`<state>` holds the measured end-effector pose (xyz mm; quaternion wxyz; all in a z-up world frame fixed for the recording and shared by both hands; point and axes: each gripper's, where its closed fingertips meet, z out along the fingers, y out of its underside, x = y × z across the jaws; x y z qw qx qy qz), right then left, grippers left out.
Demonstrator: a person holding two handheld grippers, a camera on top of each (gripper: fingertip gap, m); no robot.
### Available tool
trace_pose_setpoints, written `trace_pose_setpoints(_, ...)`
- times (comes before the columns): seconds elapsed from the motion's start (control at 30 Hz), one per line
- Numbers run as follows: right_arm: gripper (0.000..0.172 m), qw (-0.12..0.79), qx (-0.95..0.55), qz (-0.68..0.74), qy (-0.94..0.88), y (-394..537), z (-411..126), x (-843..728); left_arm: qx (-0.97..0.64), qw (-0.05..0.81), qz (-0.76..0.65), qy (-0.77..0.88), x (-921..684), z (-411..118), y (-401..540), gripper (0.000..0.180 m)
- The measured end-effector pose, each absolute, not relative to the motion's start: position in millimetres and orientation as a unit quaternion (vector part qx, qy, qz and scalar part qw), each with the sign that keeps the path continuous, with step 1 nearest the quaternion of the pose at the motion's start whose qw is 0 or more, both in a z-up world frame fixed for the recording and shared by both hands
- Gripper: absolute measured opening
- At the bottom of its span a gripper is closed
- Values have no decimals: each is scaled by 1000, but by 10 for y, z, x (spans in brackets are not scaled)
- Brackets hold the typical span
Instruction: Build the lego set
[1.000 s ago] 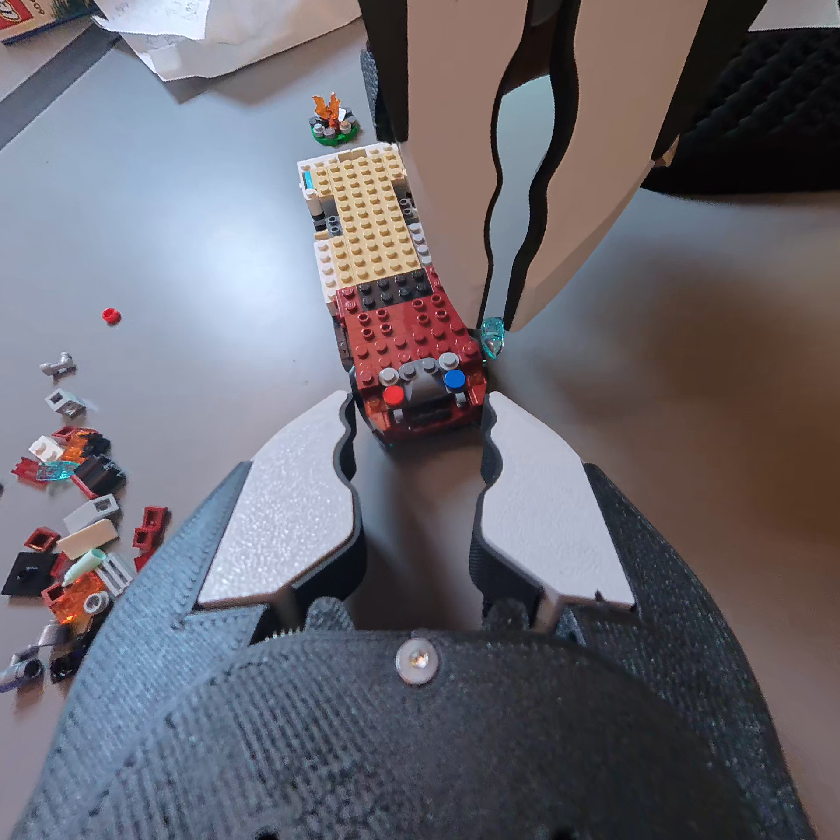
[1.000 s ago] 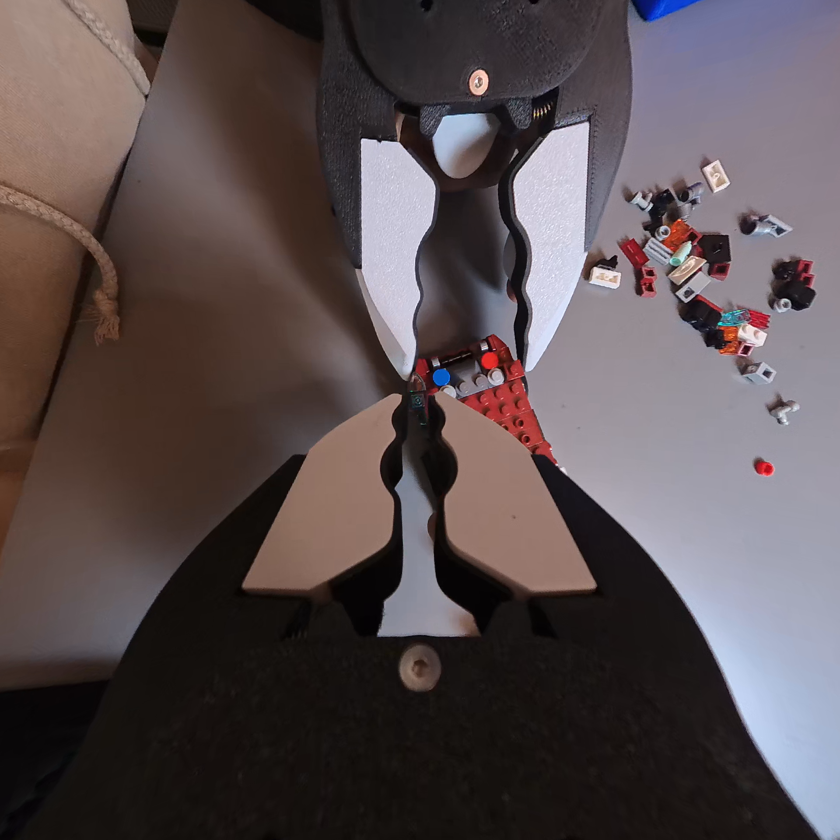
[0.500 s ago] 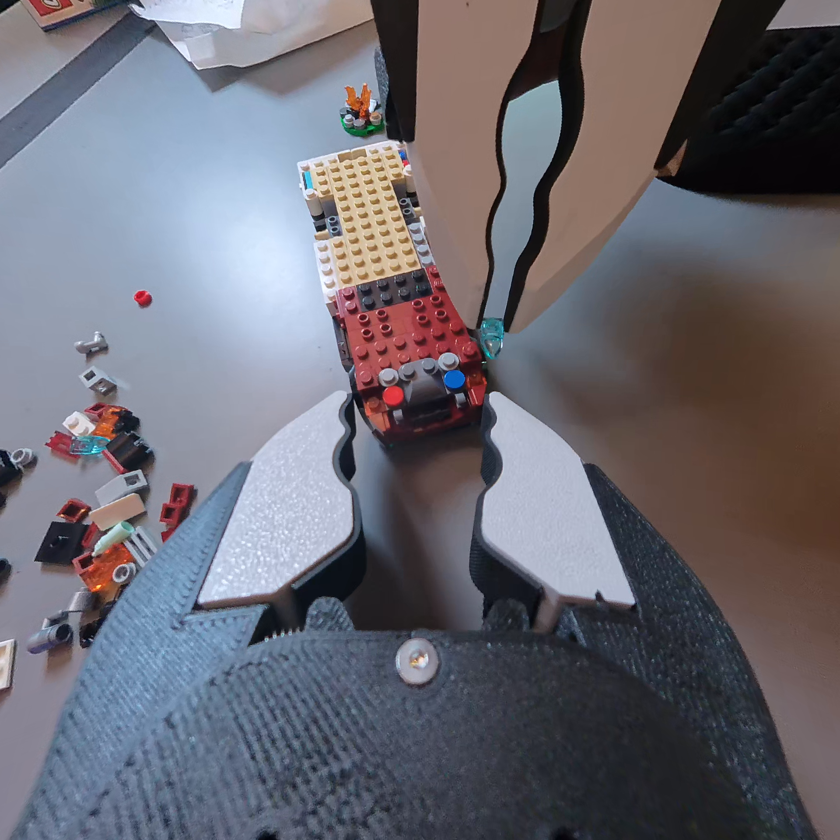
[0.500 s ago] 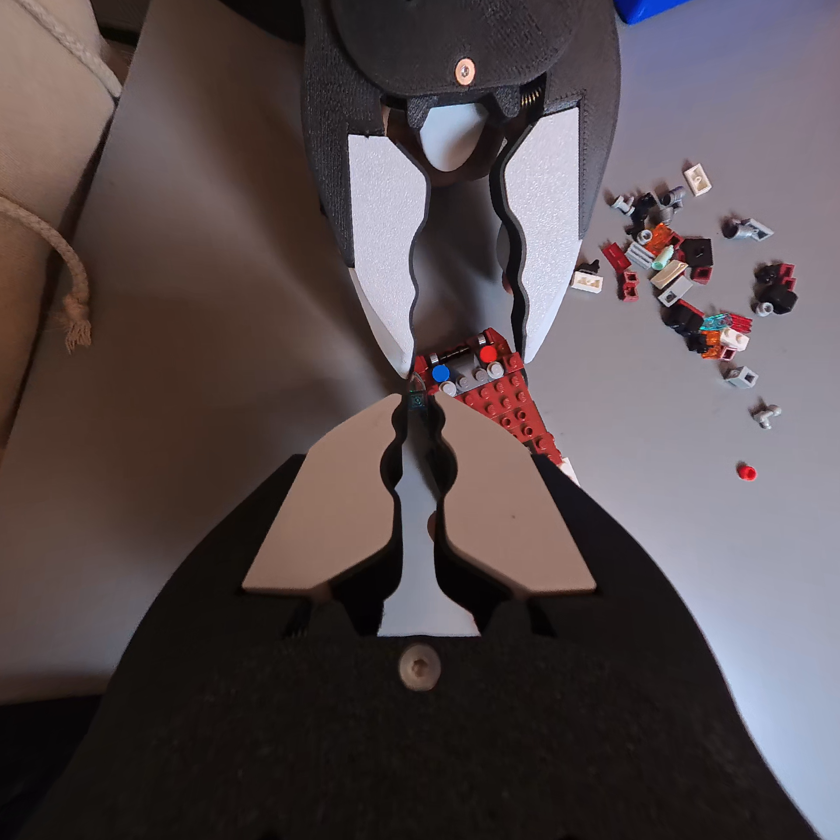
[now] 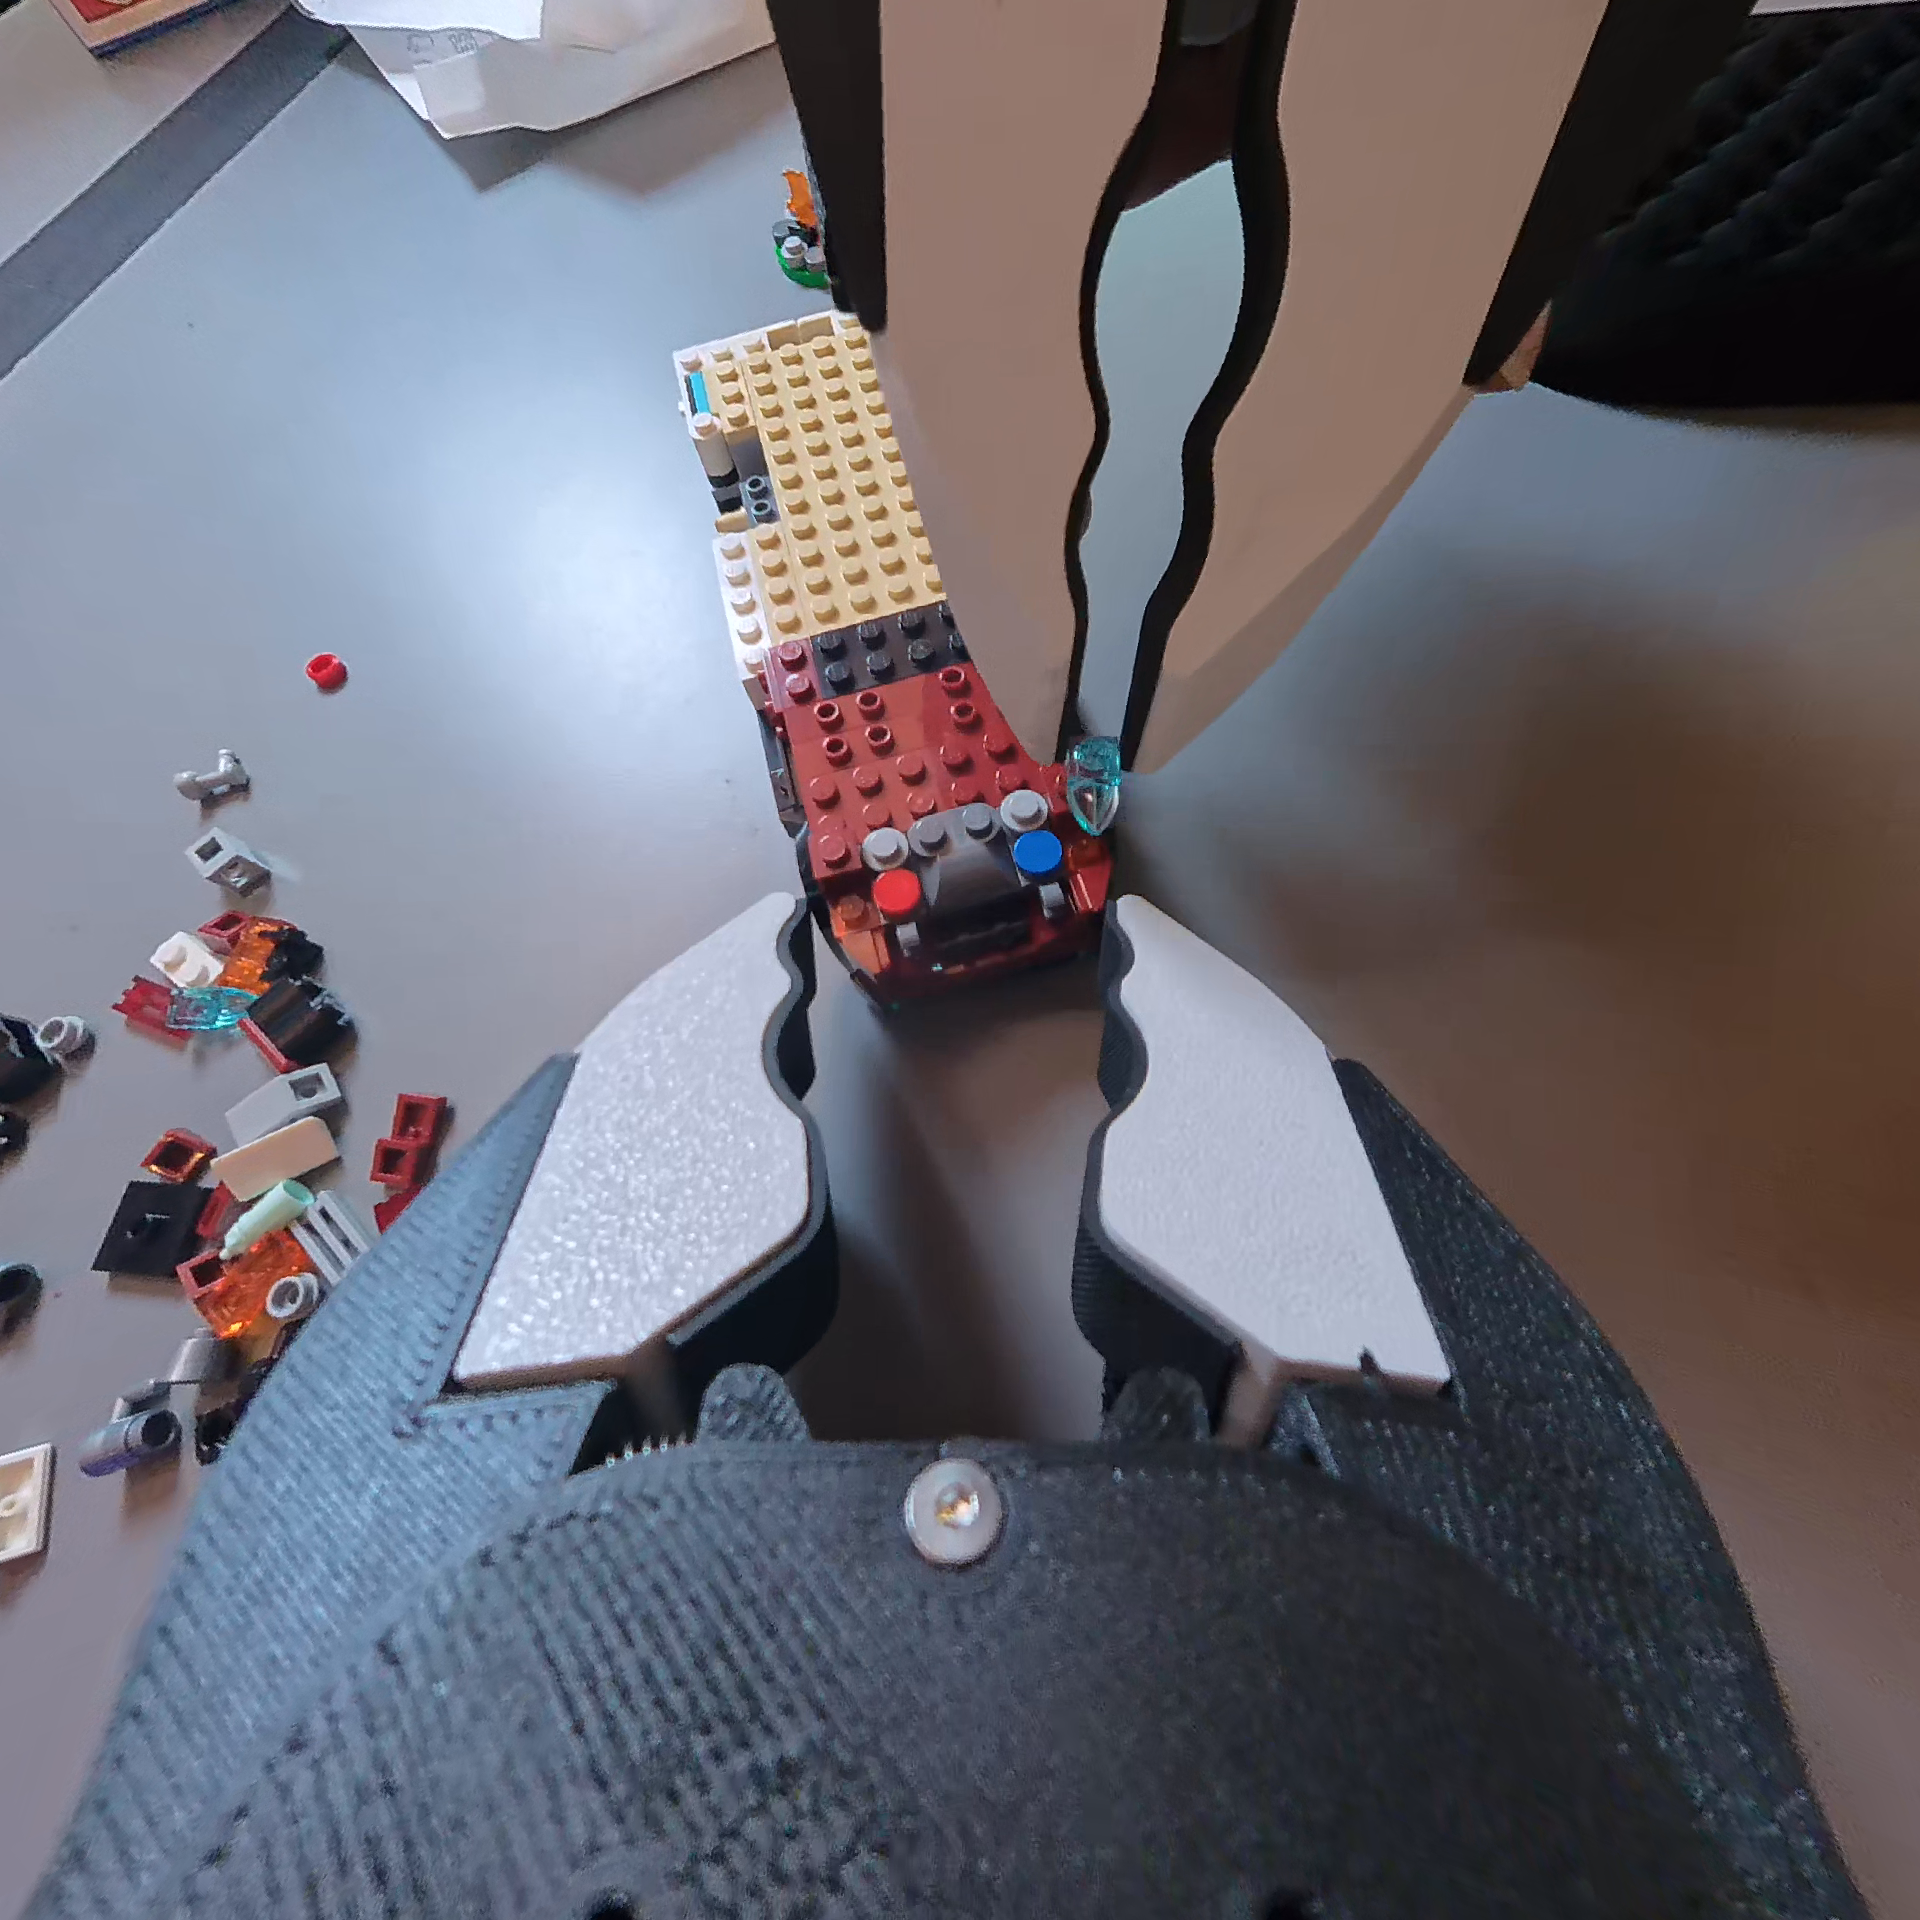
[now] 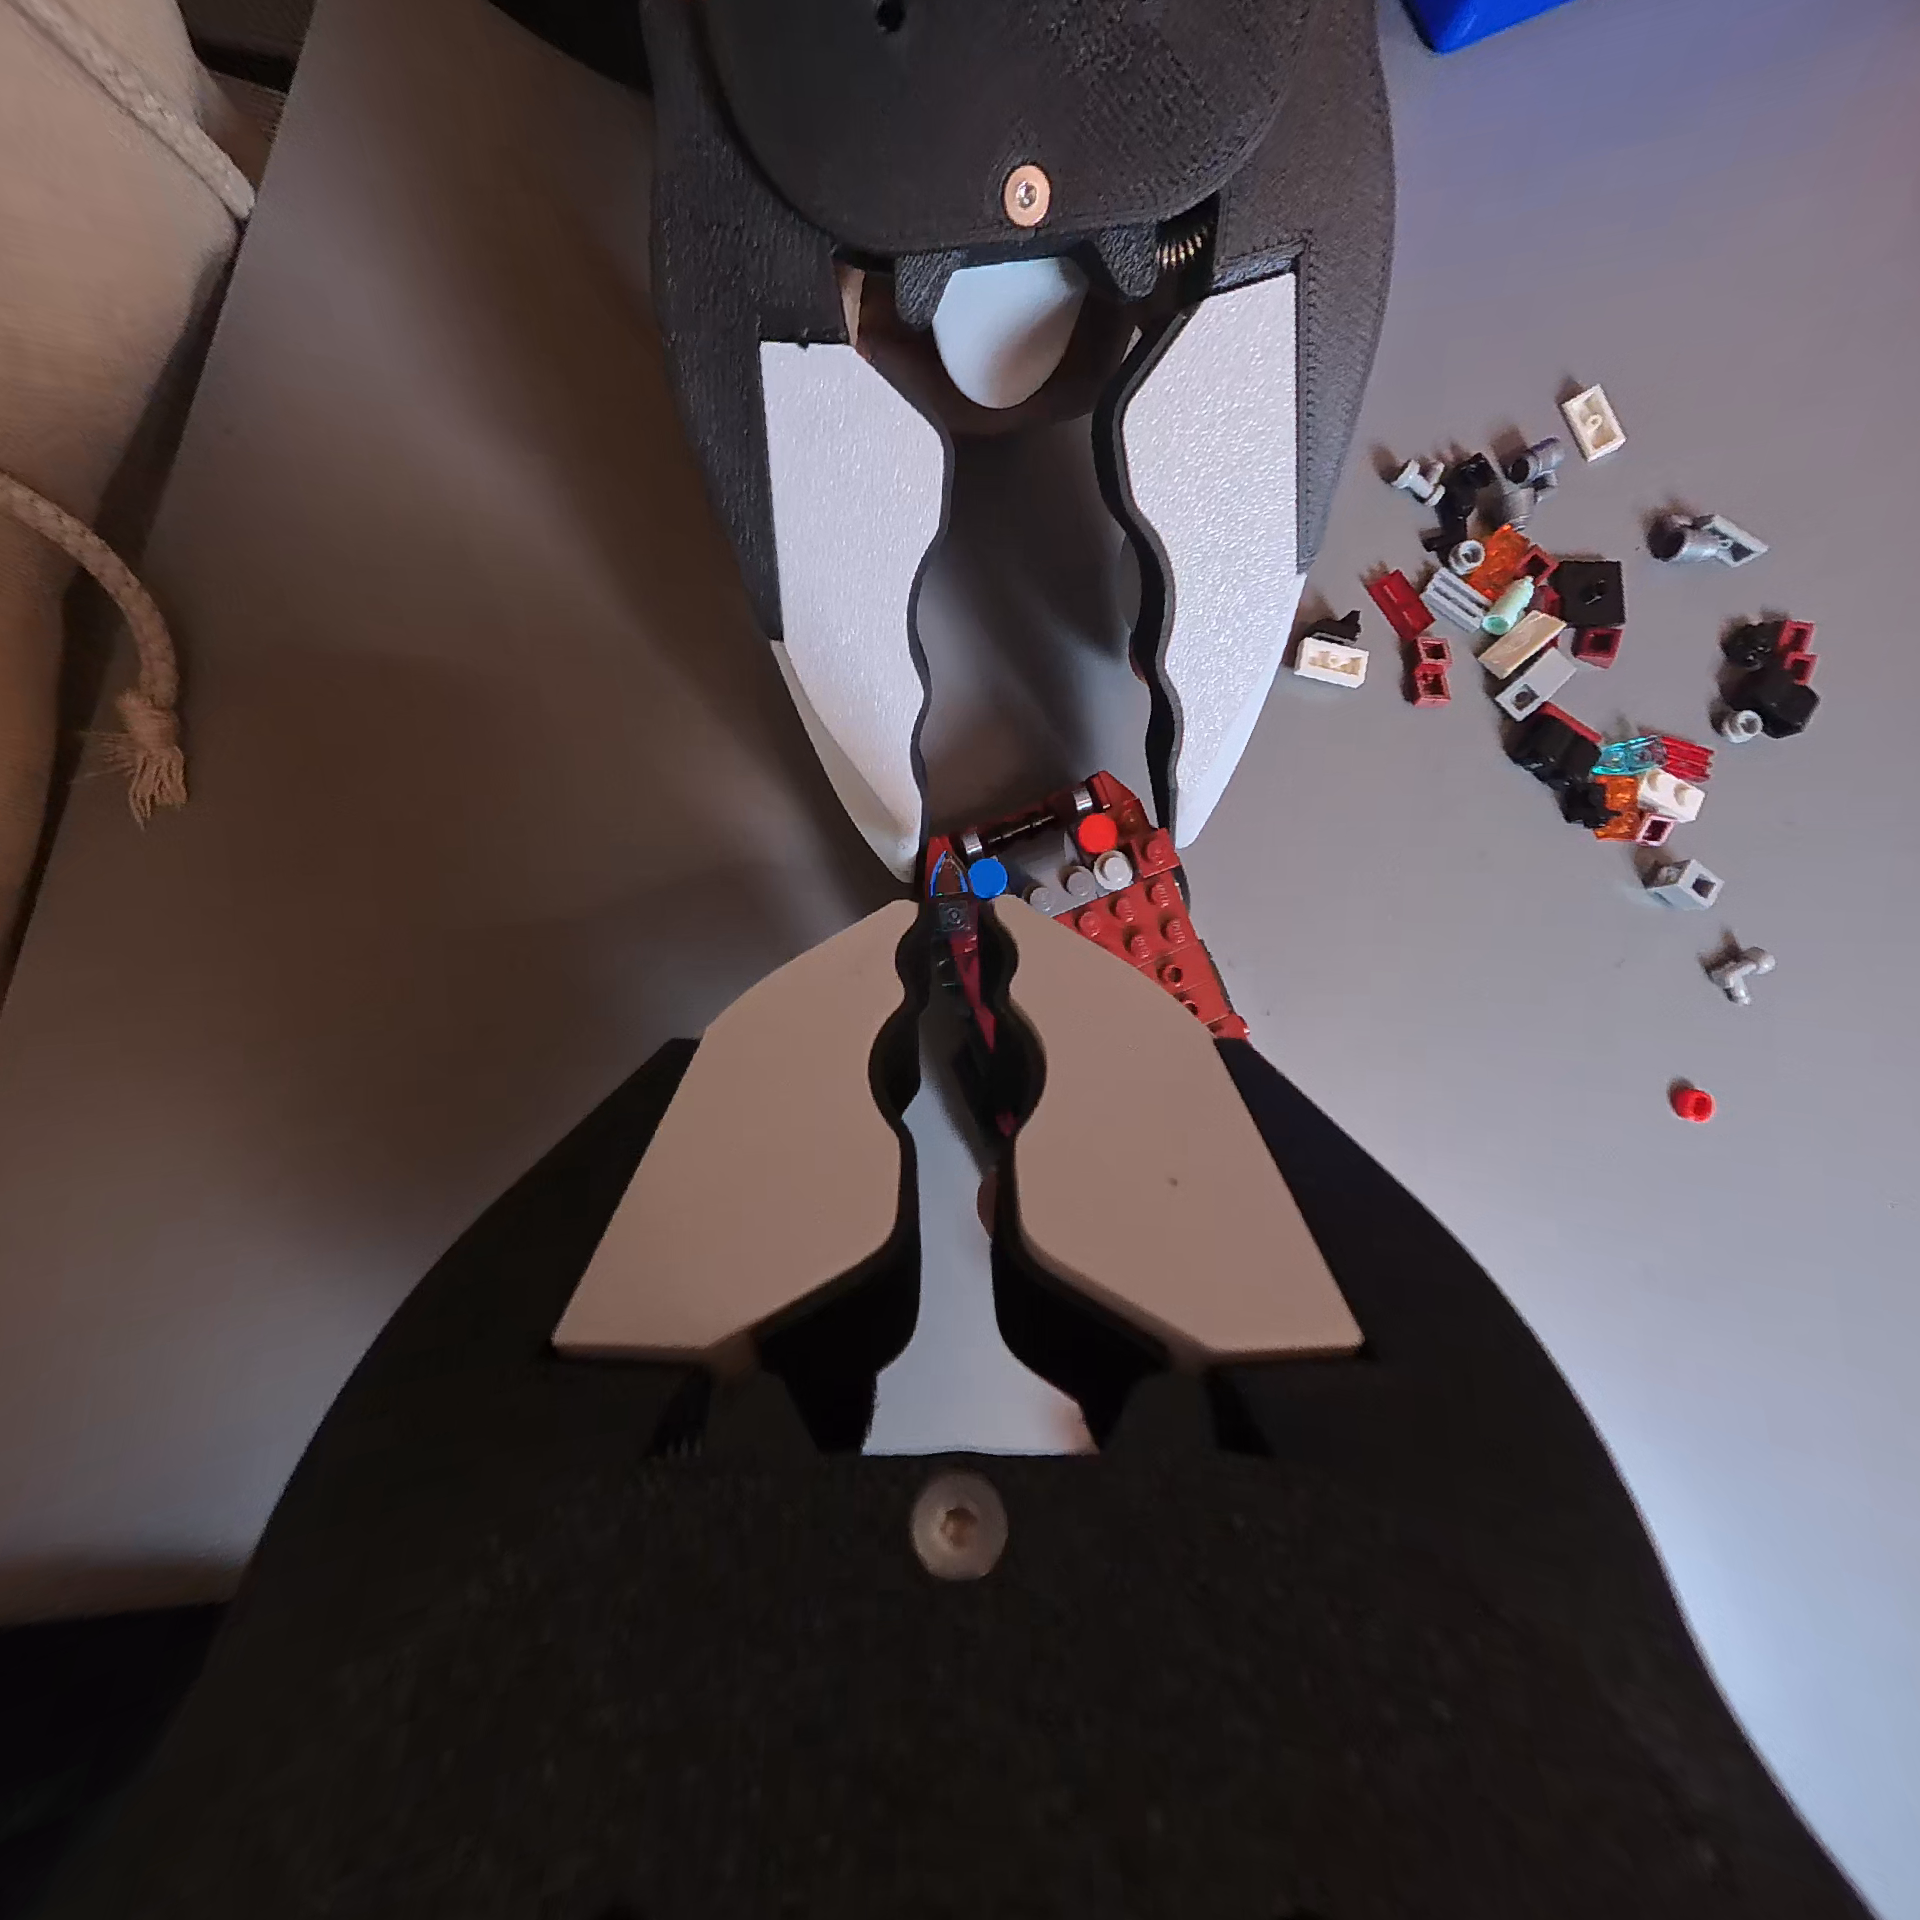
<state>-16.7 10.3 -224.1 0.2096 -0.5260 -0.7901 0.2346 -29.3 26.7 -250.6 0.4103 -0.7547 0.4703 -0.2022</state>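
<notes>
Grey tabletop (image 5: 416, 520) (papers (image 5: 540, 62) behind) strewn with loose bricks (image 5: 239, 1122).

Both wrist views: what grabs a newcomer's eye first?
The brick-built vehicle, dark red nose and tan studded deck, lies mid-table with the left gripper straddling its nose, jaws wide. The right gripper pinches a clear teal piece at the nose's corner. Loose bricks lie scattered on the left.
</notes>
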Motion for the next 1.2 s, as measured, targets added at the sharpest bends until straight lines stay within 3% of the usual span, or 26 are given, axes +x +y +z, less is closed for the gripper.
trace_pose_setpoints(1.2,13,142,-483,142,-852,66,-2357,-223,-749,409,-207,479,-305,-2508,254,53)
